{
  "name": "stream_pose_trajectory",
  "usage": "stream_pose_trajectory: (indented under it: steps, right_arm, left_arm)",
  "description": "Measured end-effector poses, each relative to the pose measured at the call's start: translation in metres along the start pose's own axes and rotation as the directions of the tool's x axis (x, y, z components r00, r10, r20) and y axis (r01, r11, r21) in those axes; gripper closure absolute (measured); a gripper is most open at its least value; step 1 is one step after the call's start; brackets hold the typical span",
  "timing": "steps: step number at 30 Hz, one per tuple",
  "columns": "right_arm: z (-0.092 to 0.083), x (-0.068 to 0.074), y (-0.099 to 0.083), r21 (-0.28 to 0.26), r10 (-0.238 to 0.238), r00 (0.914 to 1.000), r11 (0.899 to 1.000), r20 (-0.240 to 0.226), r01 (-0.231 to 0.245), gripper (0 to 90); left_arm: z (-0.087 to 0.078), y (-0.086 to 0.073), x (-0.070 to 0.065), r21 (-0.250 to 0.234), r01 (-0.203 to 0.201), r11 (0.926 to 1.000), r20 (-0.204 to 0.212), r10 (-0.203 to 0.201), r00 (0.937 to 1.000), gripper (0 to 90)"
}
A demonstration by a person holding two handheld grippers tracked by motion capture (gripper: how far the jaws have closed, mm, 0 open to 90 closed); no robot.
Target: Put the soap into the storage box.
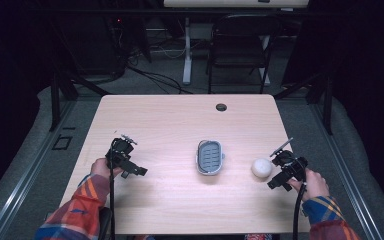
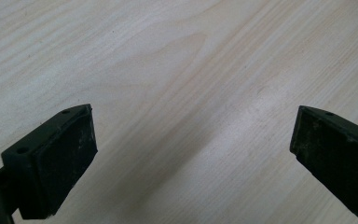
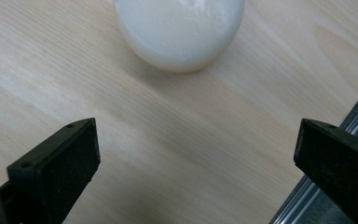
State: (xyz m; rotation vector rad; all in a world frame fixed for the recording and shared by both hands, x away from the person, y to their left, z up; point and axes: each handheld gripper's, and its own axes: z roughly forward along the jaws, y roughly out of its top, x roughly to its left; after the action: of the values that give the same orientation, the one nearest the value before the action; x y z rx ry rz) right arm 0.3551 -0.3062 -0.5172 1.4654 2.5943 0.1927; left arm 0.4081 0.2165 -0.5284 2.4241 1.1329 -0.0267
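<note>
A white round object point(image 1: 261, 168) lies on the wooden table point(image 1: 180, 120) at the right, and it also fills the top of the right gripper view as the white round object point(image 3: 179, 32). My right gripper point(image 1: 279, 181) is just right of it, open, and my right gripper point(image 3: 196, 154) has nothing between its jaws. A grey oval dish with a blue ribbed insert point(image 1: 210, 157) sits at the table's middle. My left gripper point(image 1: 137, 171) hovers at the left, open, and in its own view my left gripper point(image 2: 193, 154) is over bare wood.
A round cable hole point(image 1: 221, 107) sits near the table's far edge. A black folding chair point(image 1: 240, 45) and a white desk leg point(image 1: 186, 50) stand beyond the table. The table's right edge with a metal rail point(image 3: 307, 196) is close to the right gripper.
</note>
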Motion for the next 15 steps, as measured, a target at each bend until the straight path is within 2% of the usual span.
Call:
stream_pose_trajectory:
  steps: [2, 3, 7, 8, 9, 10, 11, 12, 15]
  right_arm:
    - [-0.001, 0.000, 0.002, 0.009, -0.007, 0.9999, 1.000, -0.011, 0.007, 0.0]
    - [0.000, 0.001, 0.002, -0.021, 0.012, 0.9999, 1.000, -0.010, -0.012, 0.0]
    - [0.000, 0.003, 0.009, -0.029, 0.006, 0.9999, 1.000, -0.011, -0.006, 0.0]
    - [0.001, 0.003, 0.012, -0.007, -0.009, 0.9999, 1.000, -0.005, 0.009, 0.0]
    - [0.001, 0.003, 0.012, -0.007, -0.009, 0.9999, 1.000, -0.005, 0.009, 0.0]
    - [0.000, 0.002, 0.016, 0.029, -0.034, 0.9992, 0.999, -0.020, 0.035, 0.0]
    - [0.010, 0.007, 0.015, -0.072, 0.033, 0.9988, 0.997, -0.035, -0.036, 0.0]
    - [0.004, 0.004, 0.020, 0.005, -0.032, 0.9993, 0.999, -0.021, 0.032, 0.0]
    - [0.006, 0.005, 0.023, -0.019, -0.028, 0.9990, 0.999, -0.034, 0.027, 0.0]
  left_arm:
    - [0.000, 0.000, 0.000, 0.001, -0.005, 1.0000, -0.001, 0.005, 1.0000, 0.2]
    - [0.000, 0.000, 0.000, 0.001, -0.005, 1.0000, -0.001, 0.005, 1.0000, 0.2]
    - [0.000, 0.000, 0.001, 0.006, -0.010, 0.9999, 0.001, 0.010, 1.0000, 0.2]
    - [0.000, 0.001, 0.000, 0.006, -0.006, 1.0000, 0.002, 0.006, 1.0000, 0.2]
    - [0.000, 0.001, 0.000, 0.008, -0.009, 0.9999, 0.003, 0.009, 1.0000, 0.2]
    - [0.001, 0.001, -0.001, 0.006, -0.007, 1.0000, 0.002, 0.007, 1.0000, 0.2]
    - [0.001, 0.001, -0.001, 0.007, -0.007, 1.0000, 0.003, 0.007, 1.0000, 0.2]
    - [0.001, 0.001, -0.001, 0.007, -0.007, 1.0000, 0.003, 0.007, 1.0000, 0.2]
    - [0.000, 0.000, 0.000, 0.003, -0.004, 1.0000, -0.001, 0.004, 1.0000, 0.2]
